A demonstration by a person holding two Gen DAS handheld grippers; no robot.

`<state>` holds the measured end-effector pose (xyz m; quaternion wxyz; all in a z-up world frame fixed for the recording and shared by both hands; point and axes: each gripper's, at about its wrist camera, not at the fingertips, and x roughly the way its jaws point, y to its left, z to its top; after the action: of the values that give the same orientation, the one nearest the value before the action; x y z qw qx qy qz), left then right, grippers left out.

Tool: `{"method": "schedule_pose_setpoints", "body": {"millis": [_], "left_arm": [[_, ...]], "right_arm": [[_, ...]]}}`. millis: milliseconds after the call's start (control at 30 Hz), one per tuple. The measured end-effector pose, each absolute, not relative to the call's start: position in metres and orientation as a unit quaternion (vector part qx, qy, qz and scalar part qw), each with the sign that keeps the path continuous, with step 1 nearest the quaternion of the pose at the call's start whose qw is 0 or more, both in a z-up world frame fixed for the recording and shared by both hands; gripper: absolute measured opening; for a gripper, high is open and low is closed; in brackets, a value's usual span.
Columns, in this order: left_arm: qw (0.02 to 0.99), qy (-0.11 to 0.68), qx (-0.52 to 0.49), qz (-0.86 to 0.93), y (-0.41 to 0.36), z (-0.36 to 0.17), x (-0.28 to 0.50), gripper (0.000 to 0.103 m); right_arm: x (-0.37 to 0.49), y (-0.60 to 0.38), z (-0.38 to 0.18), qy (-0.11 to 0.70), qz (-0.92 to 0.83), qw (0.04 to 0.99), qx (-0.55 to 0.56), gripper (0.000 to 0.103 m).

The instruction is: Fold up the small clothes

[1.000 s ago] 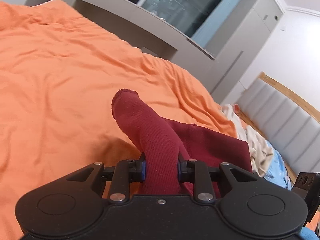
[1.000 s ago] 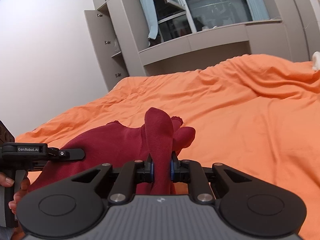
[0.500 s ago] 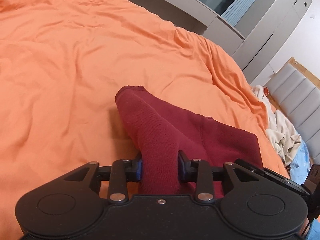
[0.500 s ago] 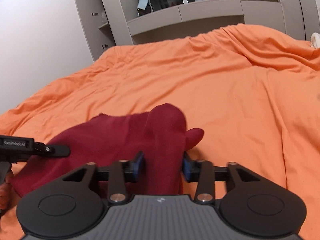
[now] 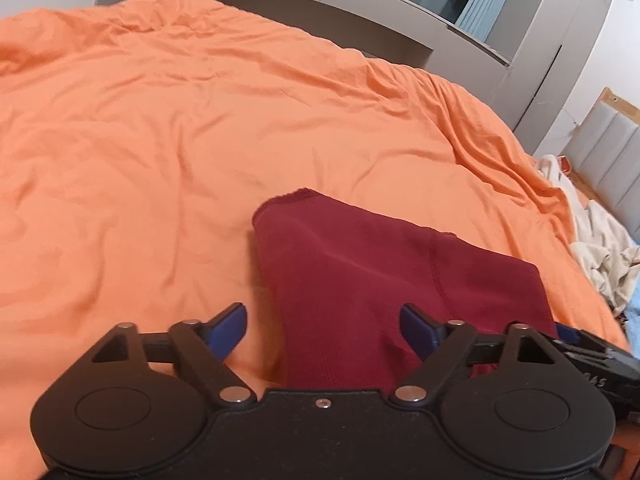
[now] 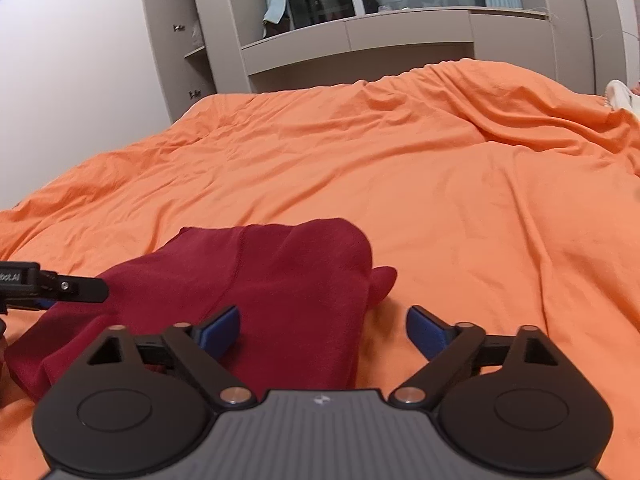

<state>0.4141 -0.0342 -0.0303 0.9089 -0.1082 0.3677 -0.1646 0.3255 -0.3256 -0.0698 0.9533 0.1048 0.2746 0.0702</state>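
Note:
A dark red knit garment (image 5: 360, 276) lies on the orange bed cover (image 5: 160, 140), partly folded, with one hemmed end pointing away. My left gripper (image 5: 324, 324) is open, its blue pads either side of the garment's near left edge. In the right wrist view the same garment (image 6: 256, 288) lies low and left. My right gripper (image 6: 324, 326) is open over its right edge, with the cloth lying between the pads. The left gripper's black finger (image 6: 68, 290) shows at the far left of that view.
The orange cover (image 6: 440, 200) spreads wide ahead and to both sides. A pile of cream and light blue clothes (image 5: 600, 248) lies at the right edge near a padded headboard (image 5: 612, 152). Grey cabinets (image 6: 360, 32) stand beyond the bed's far end.
Both grippers have opened and let go of the red garment. The raised bunches of cloth have dropped flat onto the bed, and both cameras now sit lower and closer.

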Motion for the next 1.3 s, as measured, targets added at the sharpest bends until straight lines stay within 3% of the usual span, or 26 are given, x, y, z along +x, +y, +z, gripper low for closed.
{"method": "schedule_pose_setpoints", "body": {"millis": [133,400,800,1300], "left_arm": [[0.918,0.356,-0.09,-0.149,-0.035,-0.024,0.405,0.099],[0.926,0.349,-0.056,-0.129,-0.036,-0.015,0.383,0.102],[0.95,0.287,-0.001,-0.119,-0.038,0.009,0.317,0.102],[0.966,0.233,-0.006,-0.115,-0.027,0.029,0.239,0.102]], "right_arm": [[0.32,-0.325,-0.07,0.27,0.058,0.956,0.098,0.102],[0.303,-0.32,-0.071,0.262,0.043,0.962,0.065,0.103],[0.256,-0.308,-0.045,0.226,0.036,0.972,0.058,0.103],[0.176,-0.279,-0.013,0.144,0.035,0.988,0.035,0.103]]}}
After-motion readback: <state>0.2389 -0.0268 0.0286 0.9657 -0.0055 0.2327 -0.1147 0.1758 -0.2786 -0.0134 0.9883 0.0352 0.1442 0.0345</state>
